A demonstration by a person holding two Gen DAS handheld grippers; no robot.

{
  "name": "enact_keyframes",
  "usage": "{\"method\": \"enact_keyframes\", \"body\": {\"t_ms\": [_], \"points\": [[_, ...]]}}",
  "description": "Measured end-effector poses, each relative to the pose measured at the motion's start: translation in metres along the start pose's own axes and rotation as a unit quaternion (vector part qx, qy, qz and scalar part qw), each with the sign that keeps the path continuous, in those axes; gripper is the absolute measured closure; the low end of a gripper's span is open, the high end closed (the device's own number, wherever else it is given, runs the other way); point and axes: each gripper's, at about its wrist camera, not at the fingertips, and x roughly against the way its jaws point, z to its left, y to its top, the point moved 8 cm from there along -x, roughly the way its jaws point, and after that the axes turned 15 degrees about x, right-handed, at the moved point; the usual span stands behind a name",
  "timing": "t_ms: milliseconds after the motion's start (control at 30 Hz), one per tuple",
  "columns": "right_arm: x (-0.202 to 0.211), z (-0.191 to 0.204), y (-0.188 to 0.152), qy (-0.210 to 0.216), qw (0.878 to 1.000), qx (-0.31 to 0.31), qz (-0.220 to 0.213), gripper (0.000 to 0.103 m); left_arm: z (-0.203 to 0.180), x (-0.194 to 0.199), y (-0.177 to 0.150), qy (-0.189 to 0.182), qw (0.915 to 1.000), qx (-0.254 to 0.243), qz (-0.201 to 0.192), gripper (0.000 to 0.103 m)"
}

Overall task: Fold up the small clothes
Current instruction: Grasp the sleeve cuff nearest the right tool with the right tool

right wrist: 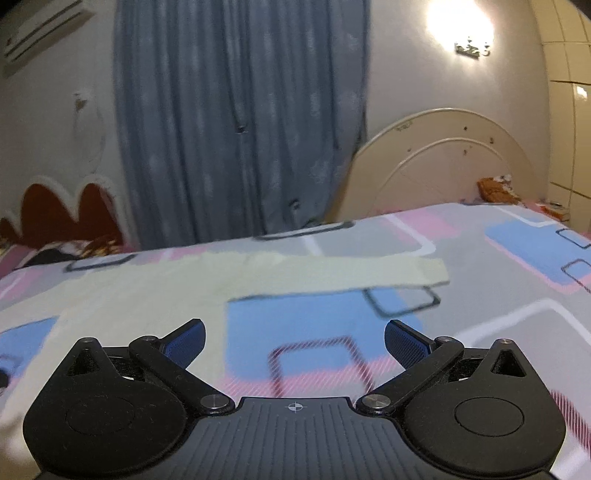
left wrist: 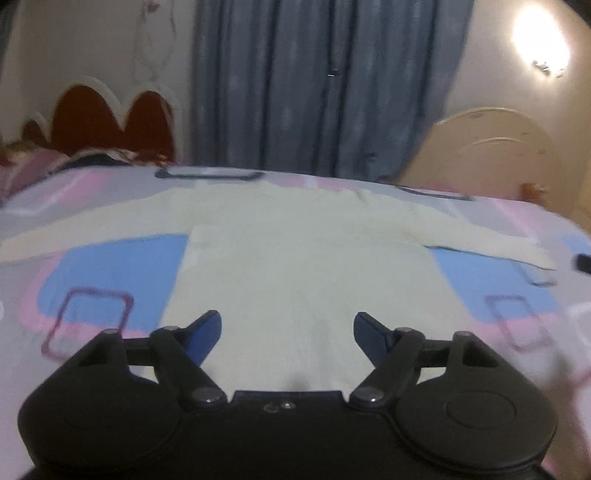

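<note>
A small cream long-sleeved top (left wrist: 295, 251) lies flat on the bed, body toward me, both sleeves spread out to the sides. My left gripper (left wrist: 287, 332) is open and empty, above the lower middle of the top's body. In the right wrist view the top's right sleeve (right wrist: 332, 273) stretches across the bedsheet, and its body (right wrist: 122, 295) is at the left. My right gripper (right wrist: 294, 341) is open and empty, above the bedsheet just below that sleeve and to the right of the body.
The bedsheet (left wrist: 110, 280) is patterned in pink, blue and grey blocks. A blue-grey curtain (left wrist: 314, 85) hangs behind the bed. A red scalloped headboard (left wrist: 110, 122) stands at the left and a cream headboard (right wrist: 436, 166) at the right. A wall lamp (right wrist: 461, 26) glows.
</note>
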Motion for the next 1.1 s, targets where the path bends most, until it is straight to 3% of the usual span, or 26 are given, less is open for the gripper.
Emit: {"method": "enact_keyframes", "body": {"t_ms": [100,133,167,200,300,333,400,467,600,767,833,867,900,1033,1100], "points": [[-0.051,-0.037,0.005,-0.019,1.000,-0.016,0.002,0.004,-0.004,-0.035,0.013,0.007,0.9997,0.021,-0.008,0.014],[-0.071,-0.051,0.004,-0.025,0.999,-0.026,0.008,0.020,-0.007,-0.048,0.017,0.008,0.9995,0.028,-0.006,0.013],[-0.088,-0.065,0.002,-0.030,0.999,-0.040,0.018,0.030,-0.009,-0.057,0.020,0.010,0.9995,0.031,-0.003,0.013],[-0.106,-0.078,-0.001,-0.034,0.998,-0.055,0.024,0.030,-0.012,-0.068,0.022,0.012,0.9995,0.030,-0.001,0.013],[-0.144,-0.115,-0.009,-0.061,0.995,-0.080,0.026,0.030,-0.024,-0.091,0.024,0.015,0.9998,0.014,0.002,0.018],[-0.156,-0.126,-0.012,-0.066,0.993,-0.090,0.028,0.030,-0.026,-0.096,0.023,0.015,0.9998,0.010,0.006,0.025],[-0.180,-0.147,-0.020,-0.075,0.991,-0.109,0.037,0.041,-0.030,-0.106,0.019,0.014,0.9997,0.006,0.016,0.031],[-0.200,-0.168,-0.031,-0.085,0.986,-0.133,0.053,0.052,-0.032,-0.116,0.016,0.023,0.9995,0.004,0.023,0.031],[-0.213,-0.199,-0.049,-0.104,0.974,-0.191,0.064,0.053,-0.035,-0.126,0.010,0.033,0.9990,0.002,0.031,0.030],[-0.218,-0.223,-0.056,-0.087,0.966,-0.236,0.051,0.053,-0.046,-0.138,0.007,0.035,0.9985,-0.010,0.040,0.029],[-0.218,-0.225,-0.055,-0.083,0.967,-0.236,0.052,0.067,-0.051,-0.139,0.010,0.034,0.9988,-0.010,0.035,0.027],[-0.220,-0.225,-0.056,-0.079,0.968,-0.230,0.056,0.088,-0.052,-0.140,0.012,0.035,0.9988,-0.010,0.033,0.027],[-0.224,-0.224,-0.057,-0.076,0.970,-0.223,0.060,0.102,-0.054,-0.140,0.013,0.035,0.9988,-0.011,0.031,0.027],[-0.209,-0.216,-0.038,-0.100,0.985,-0.136,0.031,0.102,-0.050,-0.142,0.019,0.045,0.9984,-0.023,0.025,0.024],[-0.225,-0.221,-0.053,-0.103,0.982,-0.133,0.086,0.102,-0.044,-0.144,0.019,0.057,0.9975,-0.030,0.030,0.024]]}}
